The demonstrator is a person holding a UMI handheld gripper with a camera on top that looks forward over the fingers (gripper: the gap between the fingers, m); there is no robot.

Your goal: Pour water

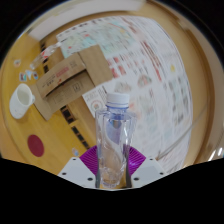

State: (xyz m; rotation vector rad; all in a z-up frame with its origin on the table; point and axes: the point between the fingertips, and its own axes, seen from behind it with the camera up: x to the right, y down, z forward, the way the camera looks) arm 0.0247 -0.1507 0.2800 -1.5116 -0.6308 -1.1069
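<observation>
A clear plastic water bottle (114,135) with a white cap stands upright between my fingers. My gripper (112,168) is shut on the bottle's lower body, with the purple pads (90,160) pressed against both sides. A white cup (21,98) sits on the wooden table (40,125) beyond the fingers, off to the left.
A brown cardboard box (72,72) lies on the table ahead and to the left. A large printed sheet (140,55) with coloured pictures covers the table beyond the bottle. A dark red round spot (36,145) lies near the left finger.
</observation>
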